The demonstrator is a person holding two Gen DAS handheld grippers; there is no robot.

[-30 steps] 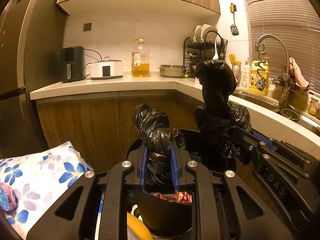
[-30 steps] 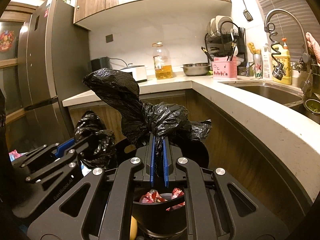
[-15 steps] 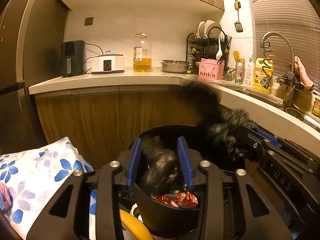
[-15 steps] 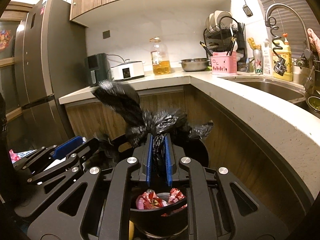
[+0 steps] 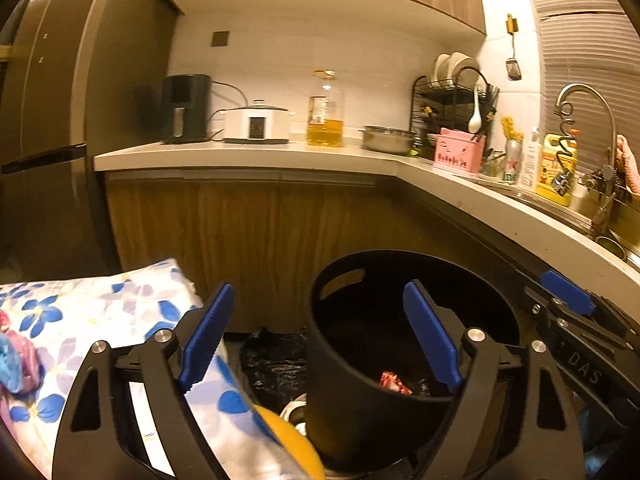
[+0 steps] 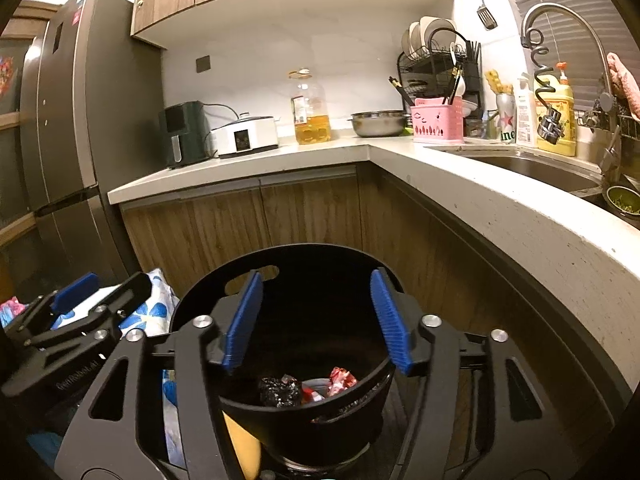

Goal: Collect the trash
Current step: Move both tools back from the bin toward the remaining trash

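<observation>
While both sets of jaws swing wide, we call it line by line.

Left gripper [image 5: 318, 334]: our jaws have just been opening and now gape with nothing between the blue pads; the bin's near wall sits at 5 o'clock of the gap.

Right gripper [image 6: 316, 322]: jaws have just been opening too, about half spread, empty, hanging over the bin mouth.

Bin [image 6: 208, 292]: black, round, upright on the floor below the counter [image 6: 500, 208], mouth up, handle slot at 11 o'clock on the rim.

Trash: black bag [image 6: 280, 392] lies crumpled low inside the bin, beside red wrappers [image 6: 342, 378] at its 3 o'clock. No clear long axis; it reads as a lump, and we cannot tell where its neck points.

More black plastic [image 5: 272, 360]: outside the bin wall at 9 o'clock in the left view, next to the floral cloth [image 5: 100, 312].

Step in hand: we judge it a release. To do it well, we draw both grippers straight back, pads clear of the rim, so nothing snags and tips the bin.
</observation>
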